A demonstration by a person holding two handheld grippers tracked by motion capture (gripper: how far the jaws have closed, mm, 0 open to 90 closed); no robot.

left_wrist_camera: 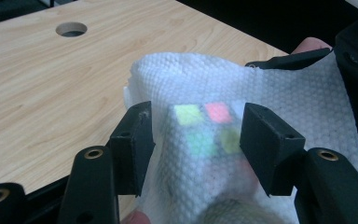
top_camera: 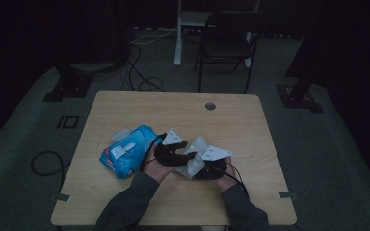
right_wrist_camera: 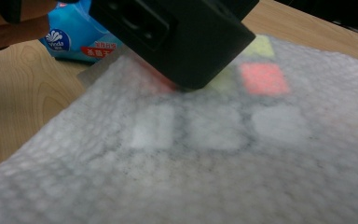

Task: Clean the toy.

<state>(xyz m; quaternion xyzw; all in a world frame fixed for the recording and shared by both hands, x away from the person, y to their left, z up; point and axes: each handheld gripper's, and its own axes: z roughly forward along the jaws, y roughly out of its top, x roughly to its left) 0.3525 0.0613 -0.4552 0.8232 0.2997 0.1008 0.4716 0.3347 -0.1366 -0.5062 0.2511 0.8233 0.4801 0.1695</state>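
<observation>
A white wet wipe (left_wrist_camera: pixel 261 84) is draped over a cube (left_wrist_camera: pixel 217 112) whose red, yellow and green squares show through it. Both are held up just above the table. My left gripper (left_wrist_camera: pixel 196 140) is open, with one jaw on each side of the covered cube face, in front of the wipe. In the right gripper view the wipe (right_wrist_camera: pixel 168 177) lies over the cube (right_wrist_camera: pixel 263 78) close ahead and hides my own jaws, while a black part of the left gripper rests on top. The right gripper (top_camera: pixel 200 166) is shut on the cube under the wipe.
A blue pack of wipes (top_camera: pixel 127 151) lies on the wooden table (top_camera: pixel 173 110) just left of my hands. A round cable hole (top_camera: pixel 210 106) sits near the far edge. A dark chair (top_camera: pixel 226 43) and floor cables (top_camera: pixel 139 72) are beyond the table.
</observation>
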